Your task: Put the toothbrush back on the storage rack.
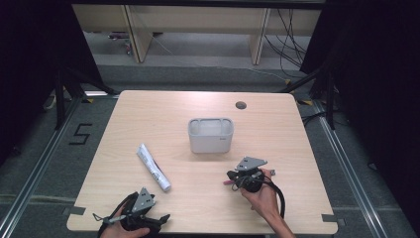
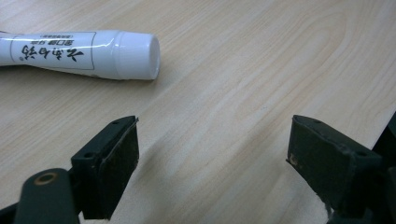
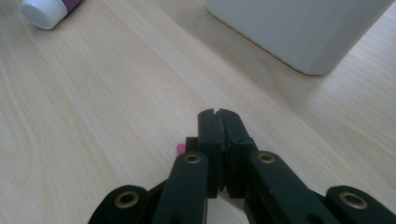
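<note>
A white tube (image 1: 154, 167) with black lettering and a white cap (image 2: 137, 55) lies flat and slanted on the counter (image 1: 208, 208), capped end nearest the person.

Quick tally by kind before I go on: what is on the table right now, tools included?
Tubes: 1, the white tube, lying flat left of centre.
Bins: 1, the white bin, mid-table.
Tools: 2, the left tool with jaws apart and the right tool with jaws closed.
Total: 4
</note>
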Available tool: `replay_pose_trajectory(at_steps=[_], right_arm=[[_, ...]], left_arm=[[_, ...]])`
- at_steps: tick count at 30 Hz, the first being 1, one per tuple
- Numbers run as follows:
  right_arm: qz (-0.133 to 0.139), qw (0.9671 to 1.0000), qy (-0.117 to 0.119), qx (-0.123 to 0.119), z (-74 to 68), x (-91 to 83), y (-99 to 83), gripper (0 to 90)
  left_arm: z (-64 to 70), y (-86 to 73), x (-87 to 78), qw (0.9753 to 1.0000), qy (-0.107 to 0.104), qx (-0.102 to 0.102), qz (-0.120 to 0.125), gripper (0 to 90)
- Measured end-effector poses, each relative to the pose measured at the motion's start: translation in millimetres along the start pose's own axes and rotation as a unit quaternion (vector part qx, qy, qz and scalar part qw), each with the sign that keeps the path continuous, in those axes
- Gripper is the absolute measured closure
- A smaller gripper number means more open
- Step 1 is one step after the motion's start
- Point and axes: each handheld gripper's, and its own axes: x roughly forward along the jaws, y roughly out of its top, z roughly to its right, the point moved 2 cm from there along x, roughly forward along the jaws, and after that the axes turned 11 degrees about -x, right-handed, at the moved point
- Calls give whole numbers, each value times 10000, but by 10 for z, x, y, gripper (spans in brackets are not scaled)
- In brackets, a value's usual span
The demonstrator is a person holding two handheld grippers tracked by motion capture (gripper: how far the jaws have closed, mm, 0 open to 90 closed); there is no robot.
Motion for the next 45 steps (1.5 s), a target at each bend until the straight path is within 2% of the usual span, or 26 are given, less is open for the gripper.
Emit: replay_pose_trajectory(at_steps=[1, 3, 7, 9, 10, 13, 16, 18, 19, 20, 22, 23, 24, 28, 31, 32, 34, 35, 36, 37, 38, 40, 41, 42, 43, 45], right_arm=[[-43, 10000, 64, 19, 0, 25, 7, 887], [-140, 9998, 64, 125, -15, 59, 13, 887], [-194, 9997, 76, 89, -24, 140, 21, 887], [-287, 9995, 158, 5, -19, 157, 26, 887], [-281, 9995, 140, 90, -32, 179, 25, 887], [-294, 9995, 99, 19, -39, 208, 24, 883], [-405, 9989, 214, -13, -47, 205, 25, 881], [-359, 9990, 264, -73, -50, 224, 17, 881], [-417, 9989, 232, -39, -57, 209, 16, 881], [-351, 9992, 216, 4, -73, 219, 14, 881], [-422, 9986, 305, -51, -86, 197, 17, 880], [-383, 9986, 340, -95, -102, 200, 8, 880], [-421, 9982, 411, -123, -107, 190, 7, 880], [-435, 9982, 396, -113, -162, 155, -25, 878], [-412, 9980, 471, -117, -177, 106, -59, 878], [-442, 9977, 510, -45, -187, 78, -69, 878], [-449, 9978, 484, -72, -176, 26, -102, 878], [-484, 9973, 554, -59, -176, -2, -112, 878], [-411, 9979, 489, -49, -177, -3, -125, 878], [-431, 9979, 484, -45, -185, -28, -142, 878], [-477, 9975, 520, -24, -190, -49, -149, 878], [-462, 9975, 537, -27, -217, -68, -180, 878], [-575, 9966, 592, -37, -225, -102, -187, 878], [-507, 9972, 545, -75, -238, -94, -201, 879], [-576, 9962, 644, -109, -250, -126, -215, 878], [-516, 9965, 644, -110, -270, -145, -243, 878]], left_arm=[[17, -2, 14, 9999, -9, -106, 85, 160], [24, -6, 10, 9999, -50, -82, 75, 160], [21, -3, 10, 9999, -48, -113, 96, 160], [20, -4, 11, 9999, -31, -103, 110, 160], [22, -3, 11, 9999, -34, -132, 99, 160], [24, -4, 11, 9999, -43, -99, 107, 160], [20, -2, 11, 9999, -37, -106, 101, 160], [19, -3, 0, 10000, -46, -36, 54, 160], [25, -3, 5, 9999, -44, -79, 99, 160], [24, -1, 4, 9999, -40, -92, 110, 160], [18, -1, -2, 9999, -57, -58, 81, 160], [25, -6, 1, 9999, -70, -127, 89, 160], [18, -3, -4, 9999, -60, -50, 81, 160], [33, -3, -3, 9998, -66, -119, 125, 160], [25, 0, -8, 9999, -41, -89, 103, 160], [24, 0, -3, 9999, 6, -99, 132, 160], [24, -2, -12, 9999, -52, -77, 91, 160], [26, -3, -6, 9998, -44, -110, 130, 160], [26, -2, -8, 9998, -48, -114, 137, 160], [11, 0, -12, 10000, -22, -41, 72, 160], [24, -1, -6, 9999, -34, -111, 126, 160], [21, -4, -11, 9999, -66, -63, 100, 160], [23, -3, -10, 9999, -55, -84, 114, 160], [23, -3, -10, 9999, -55, -84, 114, 160], [11, 1, -12, 10000, -12, -63, 65, 160], [24, -5, -4, 9999, 8, -101, 134, 160]])
